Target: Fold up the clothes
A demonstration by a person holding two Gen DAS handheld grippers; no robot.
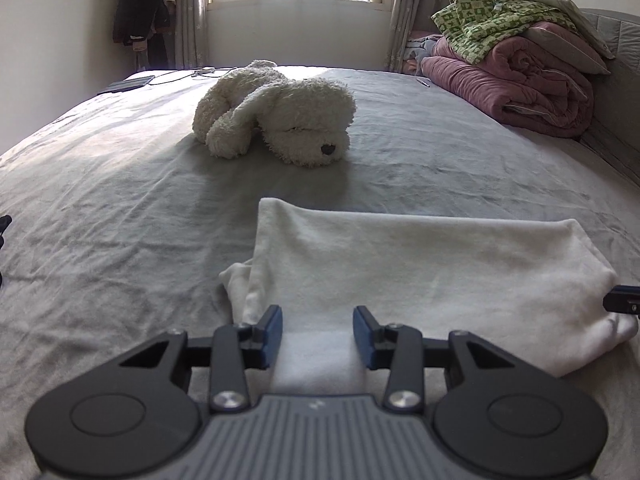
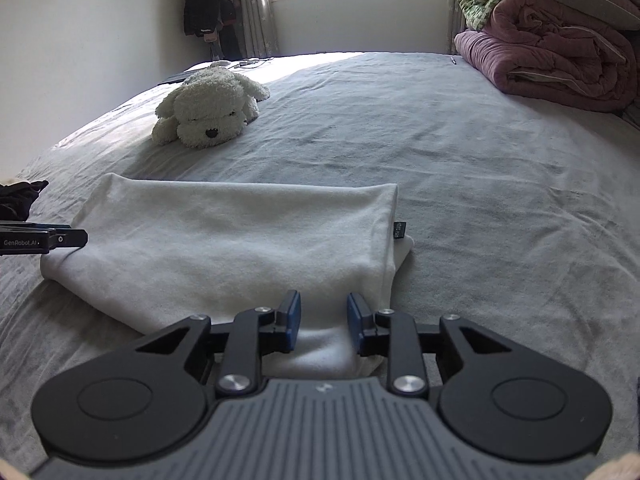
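A white garment lies folded into a rectangle on the grey bed sheet. A bit of white fabric sticks out at its left side, and a small dark label shows at its right edge. My left gripper stands at the near left edge, jaws apart, with flat cloth between the blue pads. At the near right corner is my right gripper, jaws apart, with a low ridge of cloth between them. Each gripper shows in the other view, the right gripper and the left gripper.
A white plush dog lies farther up the bed. Pink and green quilts are piled at the far right by the headboard. Dark clothing sits at the left edge. A tablet and cables lie far left.
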